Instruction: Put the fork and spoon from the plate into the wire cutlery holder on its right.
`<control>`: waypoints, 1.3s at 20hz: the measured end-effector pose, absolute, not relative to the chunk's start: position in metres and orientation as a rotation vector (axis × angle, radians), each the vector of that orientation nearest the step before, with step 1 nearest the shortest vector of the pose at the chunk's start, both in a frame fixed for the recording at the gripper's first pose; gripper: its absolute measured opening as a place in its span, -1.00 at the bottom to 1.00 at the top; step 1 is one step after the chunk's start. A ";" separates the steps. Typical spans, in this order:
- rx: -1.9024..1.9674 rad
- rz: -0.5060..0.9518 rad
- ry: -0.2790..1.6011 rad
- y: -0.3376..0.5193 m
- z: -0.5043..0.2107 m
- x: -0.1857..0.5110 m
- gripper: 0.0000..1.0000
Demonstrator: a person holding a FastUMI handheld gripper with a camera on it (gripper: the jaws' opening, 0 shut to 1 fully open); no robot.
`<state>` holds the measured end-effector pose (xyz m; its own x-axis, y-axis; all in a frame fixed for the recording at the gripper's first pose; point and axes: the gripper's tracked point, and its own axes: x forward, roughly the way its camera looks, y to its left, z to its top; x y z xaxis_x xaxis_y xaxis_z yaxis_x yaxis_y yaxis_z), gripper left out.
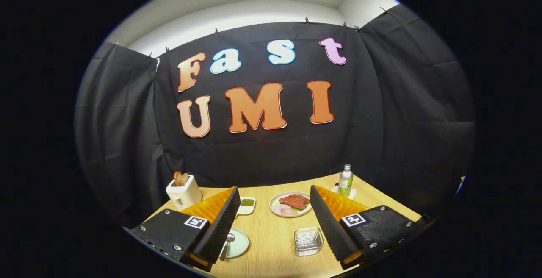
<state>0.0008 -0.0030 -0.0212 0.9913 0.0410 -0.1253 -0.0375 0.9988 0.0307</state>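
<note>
Two black fingers with ribbed pads and orange backs frame the near part of the wooden table [271,244], each carrying a small square marker on its housing; the gripper [275,218] is spread wide and holds nothing, with bare tabletop between the fingers. Just beside the inner edge of the left finger [220,223] lies a pale green plate [238,244], partly hidden by that finger. On the plate's near side a spoon [227,244] shows its dark bowl and a handle running toward the camera; the fork cannot be made out, since the finger covers much of the plate. To the right of the plate, between the two fingers and closer to the right finger [330,223], stands the wire cutlery holder [308,241], a small rectangular basket that looks empty and sits apart from the plate. Beyond the fingers, farther across the table, a round white plate of food [291,204] holds a piece of red meat, pale pink slices and a bit of green. Left of it, just past the left fingertip, is a small white dish [246,205] with something green in it. At the table's far left corner a white toaster [183,192] has toast sticking up from its slots. At the far right a bottle [346,180] with a green label and white cap stands upright on a small white coaster [351,193].
</note>
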 end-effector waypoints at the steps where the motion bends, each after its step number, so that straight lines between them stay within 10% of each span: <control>1: 0.019 0.029 0.132 -0.005 -0.022 -0.004 0.98; 9: -0.047 0.023 0.224 0.021 -0.042 -0.004 0.98; 26: -0.267 0.209 1.257 0.159 -0.294 0.044 0.99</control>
<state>0.0439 0.1593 -0.2944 0.2962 0.0093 -0.9551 -0.3005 0.9501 -0.0840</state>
